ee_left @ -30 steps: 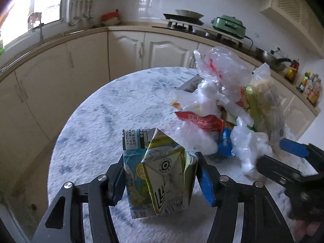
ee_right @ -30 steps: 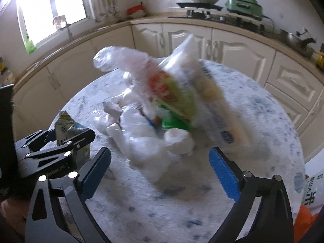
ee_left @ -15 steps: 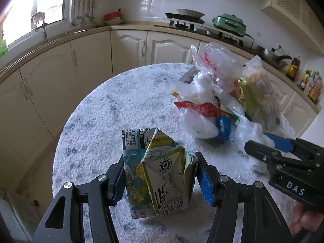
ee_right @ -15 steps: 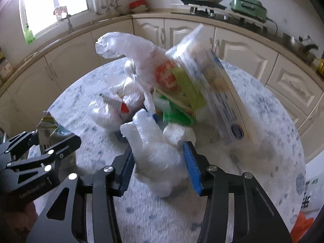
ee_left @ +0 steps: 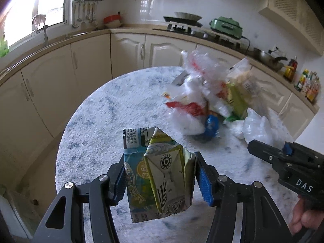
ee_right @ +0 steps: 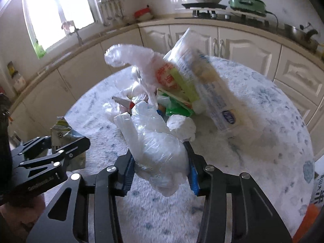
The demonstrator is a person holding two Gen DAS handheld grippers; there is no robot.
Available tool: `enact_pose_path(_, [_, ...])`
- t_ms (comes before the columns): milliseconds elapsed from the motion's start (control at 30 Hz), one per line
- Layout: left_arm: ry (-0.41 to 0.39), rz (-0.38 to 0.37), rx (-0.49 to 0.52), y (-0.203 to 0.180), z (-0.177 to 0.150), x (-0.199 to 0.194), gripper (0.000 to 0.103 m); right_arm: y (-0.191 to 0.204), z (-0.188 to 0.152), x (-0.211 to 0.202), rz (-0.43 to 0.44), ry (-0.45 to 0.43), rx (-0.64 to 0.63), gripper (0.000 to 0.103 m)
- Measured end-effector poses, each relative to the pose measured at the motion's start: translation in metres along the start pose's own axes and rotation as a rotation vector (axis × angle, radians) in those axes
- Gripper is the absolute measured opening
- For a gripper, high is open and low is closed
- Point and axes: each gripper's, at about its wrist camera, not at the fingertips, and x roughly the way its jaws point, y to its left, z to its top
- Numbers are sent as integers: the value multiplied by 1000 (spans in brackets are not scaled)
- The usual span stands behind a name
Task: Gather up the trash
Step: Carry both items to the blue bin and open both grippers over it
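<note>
Left claw pinches the carton at lower centre, right claw squeezes a plastic bag trailing from the tabletop pile; lifting may drag wrappers off.

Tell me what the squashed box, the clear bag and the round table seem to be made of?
Box: printed, coated cardboard, seemingly; creased folds hold their shape, surface slightly glossy.
Bag: thin clear plastic film; see-through, crinkled, shiny highlights.
Table: white with blue-grey mottling, matte; possibly stone or a fuzzy cloth, the pictures leave it open.
</note>
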Motion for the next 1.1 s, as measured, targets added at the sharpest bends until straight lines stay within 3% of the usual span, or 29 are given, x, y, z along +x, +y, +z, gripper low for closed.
enact_pose_path(300, [-101, -59, 61, -49, 17, -48, 55, -37, 7, -65, 11, -126, 64, 44])
enact_pose_path(633, [-172, -212, 189, -156, 36, -67, 55, -139, -6, -152, -134, -269, 210, 44])
enact_pose_path(867, [-59, -405, 357, -275, 35, -24, 55, -241, -52, -201, -317, -283, 375, 44])
enact_pose_path(1100, [103, -518, 500, -374, 22, 33, 55, -340, -117, -211, -443, -213, 559, 44])
